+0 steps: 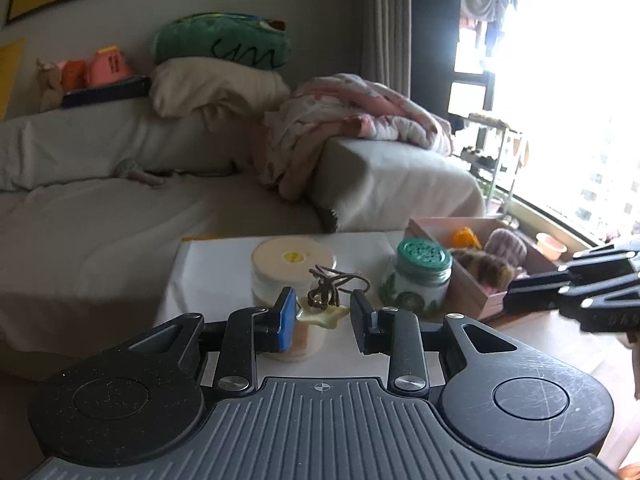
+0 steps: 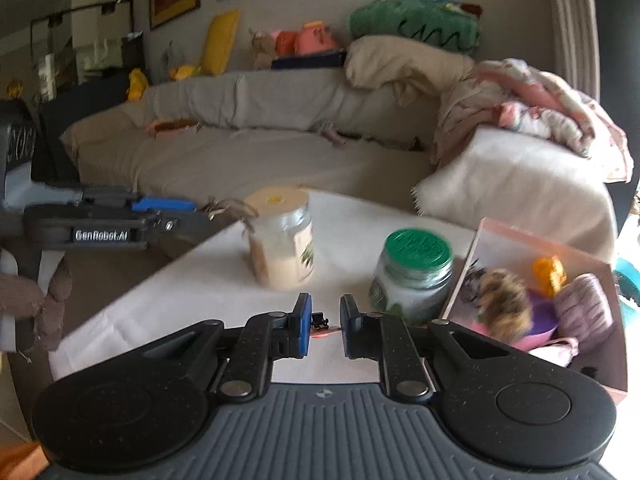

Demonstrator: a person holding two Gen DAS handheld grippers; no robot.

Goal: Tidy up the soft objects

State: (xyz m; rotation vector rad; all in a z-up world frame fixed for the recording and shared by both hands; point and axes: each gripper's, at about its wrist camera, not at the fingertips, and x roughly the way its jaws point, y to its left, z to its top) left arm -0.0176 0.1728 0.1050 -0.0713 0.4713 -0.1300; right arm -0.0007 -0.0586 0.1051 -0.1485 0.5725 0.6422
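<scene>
In the left wrist view my left gripper [image 1: 324,314] is shut on a cream star-shaped charm [image 1: 320,317], whose brown cord [image 1: 332,282] loops up above the pads. It hangs over the near edge of the white table [image 1: 216,276]. From the right wrist view it [image 2: 202,216] comes in from the left, the cord at its tip. My right gripper [image 2: 325,318] is narrowly closed on a small black and pink item [image 2: 321,326], above the table's front. A pink box [image 2: 476,268] at the right holds a fuzzy brown piece [image 2: 504,300], an orange piece [image 2: 550,276] and a mauve knit piece [image 2: 584,308].
Two glass jars stand on the table: one with a cream lid [image 2: 280,240] and one with a green lid [image 2: 414,272] beside the box. Behind is a beige sofa [image 2: 240,160] with a pink blanket [image 2: 520,108] and a green cushion [image 2: 416,20]. A brown plush [image 2: 44,300] hangs at far left.
</scene>
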